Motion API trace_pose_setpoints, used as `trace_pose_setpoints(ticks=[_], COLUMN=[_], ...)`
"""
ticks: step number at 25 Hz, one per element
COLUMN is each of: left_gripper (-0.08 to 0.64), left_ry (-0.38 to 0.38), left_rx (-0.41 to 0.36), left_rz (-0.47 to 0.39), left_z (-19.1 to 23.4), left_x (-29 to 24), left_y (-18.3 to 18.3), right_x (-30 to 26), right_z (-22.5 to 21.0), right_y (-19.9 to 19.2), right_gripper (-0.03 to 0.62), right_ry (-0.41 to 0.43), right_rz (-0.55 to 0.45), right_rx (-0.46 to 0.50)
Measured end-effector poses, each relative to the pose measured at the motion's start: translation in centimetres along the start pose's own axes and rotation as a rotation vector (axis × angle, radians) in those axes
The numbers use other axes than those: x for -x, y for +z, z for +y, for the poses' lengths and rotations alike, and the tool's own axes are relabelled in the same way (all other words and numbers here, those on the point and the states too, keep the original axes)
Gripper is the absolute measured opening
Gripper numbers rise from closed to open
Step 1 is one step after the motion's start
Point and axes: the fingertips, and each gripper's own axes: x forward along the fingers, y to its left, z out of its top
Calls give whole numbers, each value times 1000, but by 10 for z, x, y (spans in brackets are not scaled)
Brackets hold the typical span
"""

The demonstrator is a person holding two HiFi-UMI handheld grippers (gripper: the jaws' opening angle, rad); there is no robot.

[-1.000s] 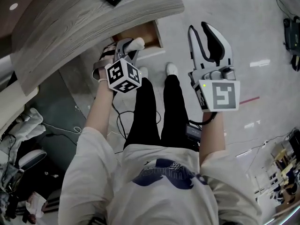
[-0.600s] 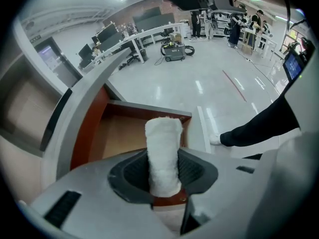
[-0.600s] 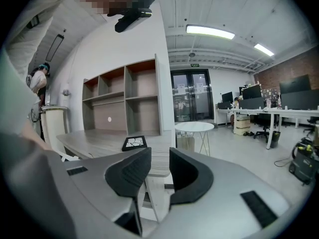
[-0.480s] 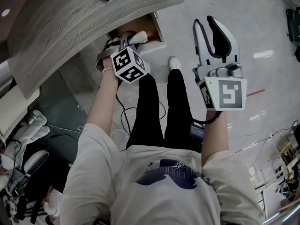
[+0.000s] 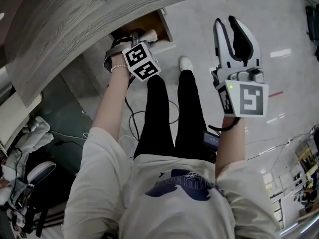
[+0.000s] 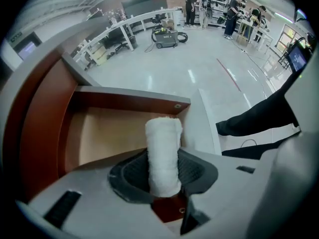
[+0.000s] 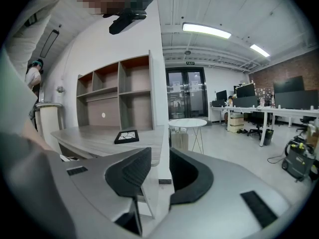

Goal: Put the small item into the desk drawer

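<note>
Above the open desk drawer (image 6: 107, 133), near its white front, we hold the small item (image 6: 163, 148), a white rolled cloth. It stands pinched between the pads of our left gripper (image 6: 163, 169), which points steeply down. The drawer is already pulled out from under the desk (image 5: 75, 24), and its wooden bottom looks bare. Our right gripper (image 7: 158, 176) is spread, with nothing between its jaws, and is held aside. We judge that the carrying is almost done. What is left is to lower the roll and release it inside.
</note>
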Motion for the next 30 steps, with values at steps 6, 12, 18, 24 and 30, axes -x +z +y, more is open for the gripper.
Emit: trace_pose_setpoints(ticks=[6, 12, 18, 24, 30], left_gripper=[140, 140, 140, 140, 144], left_ry=[-24, -31, -23, 7, -22], left_rx=[-14, -51, -74, -58, -43], left_rz=[47, 92, 108, 77, 52], left_z=[-3, -7, -8, -7, -10], left_x=[-14, -23, -25, -26, -24], left_y=[0, -4, -5, -4, -4], right_x=[-2, -3, -7, -12, -14], right_z=[-4, -7, -9, -6, -1], right_y=[-8, -10, -4, -1, 2], right_gripper=[109, 109, 109, 109, 109], right_ry=[-7, -14, -13, -6, 2], right_rz=[12, 14, 3, 1, -2], right_rx=[-2, -8, -11, -11, -7])
